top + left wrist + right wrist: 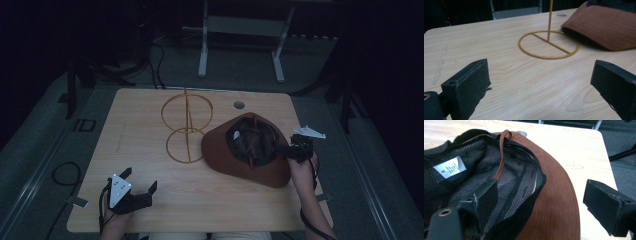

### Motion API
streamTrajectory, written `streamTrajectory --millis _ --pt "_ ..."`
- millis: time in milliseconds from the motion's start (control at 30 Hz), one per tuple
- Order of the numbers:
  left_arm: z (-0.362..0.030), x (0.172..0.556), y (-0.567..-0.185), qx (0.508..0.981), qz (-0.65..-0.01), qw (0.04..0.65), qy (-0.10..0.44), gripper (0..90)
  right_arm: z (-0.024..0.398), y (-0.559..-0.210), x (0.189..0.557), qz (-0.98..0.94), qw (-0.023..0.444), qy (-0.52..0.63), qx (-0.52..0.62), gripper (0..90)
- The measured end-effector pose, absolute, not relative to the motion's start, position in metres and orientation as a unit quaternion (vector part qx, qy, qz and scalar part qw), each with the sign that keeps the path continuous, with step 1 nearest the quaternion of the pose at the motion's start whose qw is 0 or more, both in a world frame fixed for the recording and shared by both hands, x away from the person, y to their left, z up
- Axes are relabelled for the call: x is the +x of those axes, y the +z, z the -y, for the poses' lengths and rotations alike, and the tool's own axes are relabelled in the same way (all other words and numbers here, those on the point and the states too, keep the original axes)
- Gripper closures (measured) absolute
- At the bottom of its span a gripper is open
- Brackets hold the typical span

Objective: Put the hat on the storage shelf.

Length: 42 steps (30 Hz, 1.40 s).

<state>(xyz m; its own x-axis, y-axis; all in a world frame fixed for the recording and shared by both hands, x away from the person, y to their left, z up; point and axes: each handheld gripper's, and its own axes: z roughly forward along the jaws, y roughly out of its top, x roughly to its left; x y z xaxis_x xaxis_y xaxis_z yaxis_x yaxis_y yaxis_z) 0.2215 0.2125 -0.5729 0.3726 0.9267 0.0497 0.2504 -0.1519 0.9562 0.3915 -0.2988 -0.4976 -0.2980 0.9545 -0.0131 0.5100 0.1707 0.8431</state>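
1. The hat (247, 152) lies crown-down, opening up, on the right half of the counter (150, 200), touching the base ring of the wire stand (186, 125).
2. Right tool (536, 202): jaws wide, straddling the near brim, one jaw inside the mesh lining.
3. Left tool (134, 192): wide, idle, holding nothing.
4. Judgement: the hat is light, soft felt with a floppy brim; grip at the stiffer brim-to-crown edge.

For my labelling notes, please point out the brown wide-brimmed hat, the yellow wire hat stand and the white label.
brown wide-brimmed hat (227, 160): high view, brim.
yellow wire hat stand (548, 55): left gripper view, base ring.
white label (449, 167): right gripper view, centre.
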Motion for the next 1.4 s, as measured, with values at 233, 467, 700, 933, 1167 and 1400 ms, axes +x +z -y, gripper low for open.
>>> streamTrajectory --millis 233,467,700,933,1167,1400 --pt "-0.209 0.22 -0.573 0.688 -0.423 0.478 0.345 2.9 0.297 -0.496 0.406 -0.711 0.24 0.394 0.531 14.9" --pt "-0.209 0.22 -0.572 0.691 -0.422 0.475 0.345 2.9 0.294 -0.497 0.426 -0.719 0.212 0.383 0.54 15.8" --pt "-0.208 0.22 -0.573 0.695 -0.419 0.471 0.346 2.9 0.284 -0.504 0.44 -0.715 0.218 0.365 0.555 12.1" --pt "-0.207 0.22 -0.573 0.701 -0.415 0.469 0.342 5.0 0.275 -0.511 0.452 -0.736 0.237 0.312 0.552 24.7" --pt "-0.206 0.221 -0.574 0.702 -0.413 0.469 0.34 5.1 0.27 -0.52 0.463 -0.737 0.238 0.291 0.562 33.8" --pt "-0.205 0.22 -0.574 0.703 -0.414 0.468 0.341 5.1 0.261 -0.532 0.466 -0.736 0.245 0.272 0.569 37.7"
